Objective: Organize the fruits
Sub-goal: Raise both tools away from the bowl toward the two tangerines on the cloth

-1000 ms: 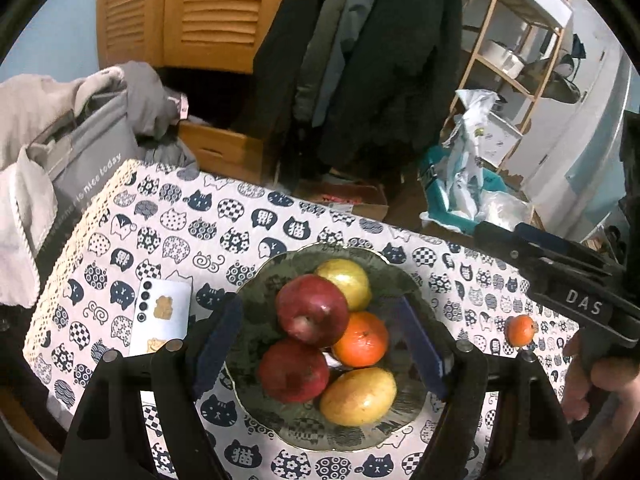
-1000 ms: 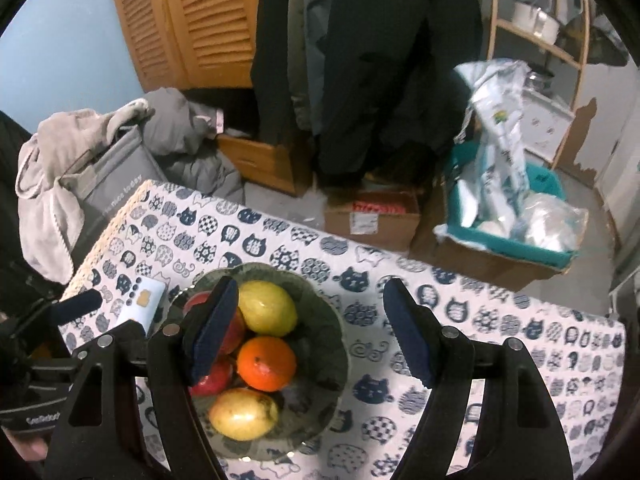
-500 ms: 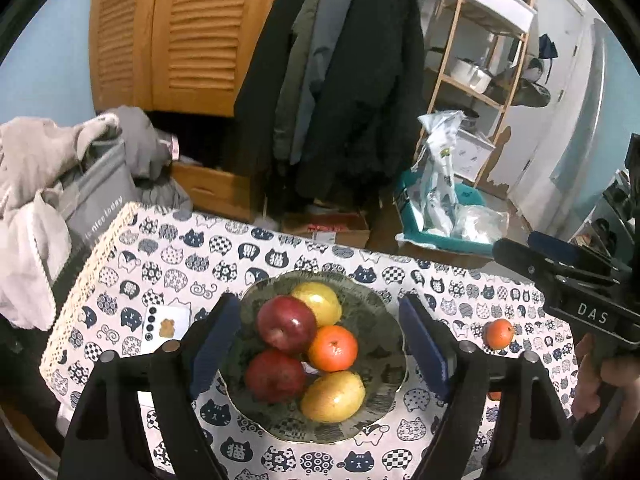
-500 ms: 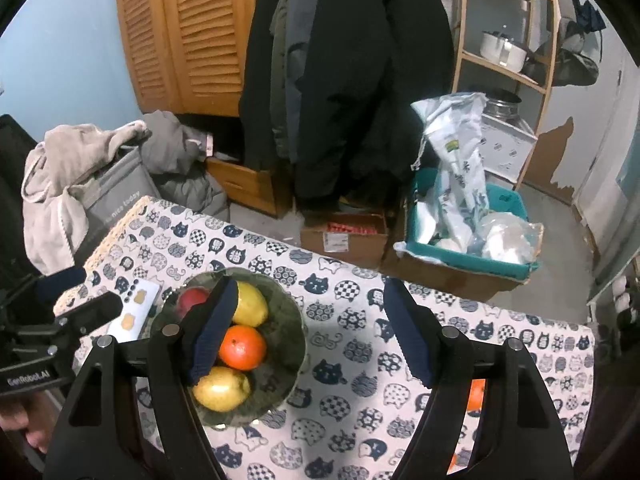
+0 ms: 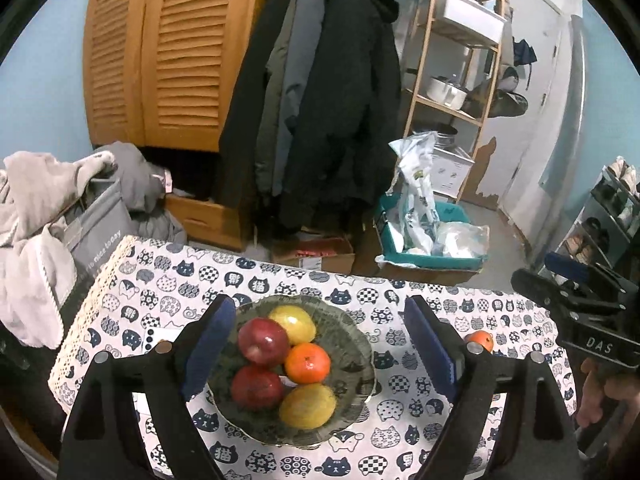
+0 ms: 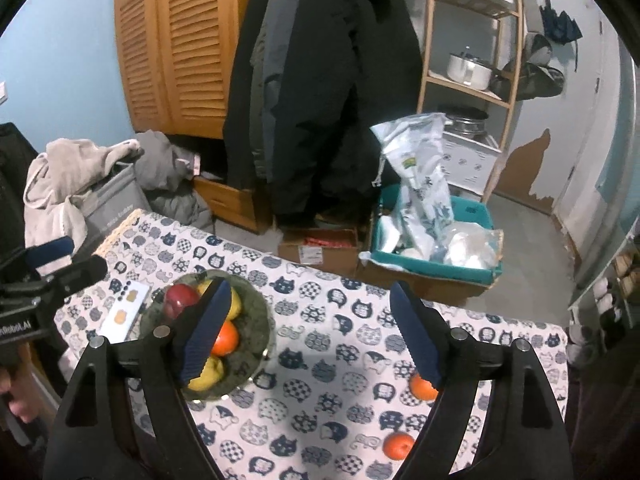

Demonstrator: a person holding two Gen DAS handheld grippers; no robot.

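A: Now, left wrist view. Left gripper (image 5: 320,354) has just been opening and grips nothing; its jaws frame the green bowl (image 5: 362,354) from above. Inside: two apples (image 5: 262,342), two yellow fruits (image 5: 308,400), one tangerine (image 5: 307,362). A stray tangerine (image 5: 480,340) sits on the cat-print tablecloth (image 5: 280,280), well apart.

B: Right wrist view?

A: Right gripper (image 6: 316,336) has also just been opening, with nothing between the jaws. Two loose tangerines: one (image 6: 423,387) partly behind the right pad, another (image 6: 398,445) nearer the table edge.

B: Handling?

A: Likely light, round, soft-skinned, prone to roll. Pinch across the middle, gently.

B: Room?

A: Coats (image 6: 320,92) hanging, wooden shelf (image 6: 472,80), teal crate (image 6: 476,268) on the floor.
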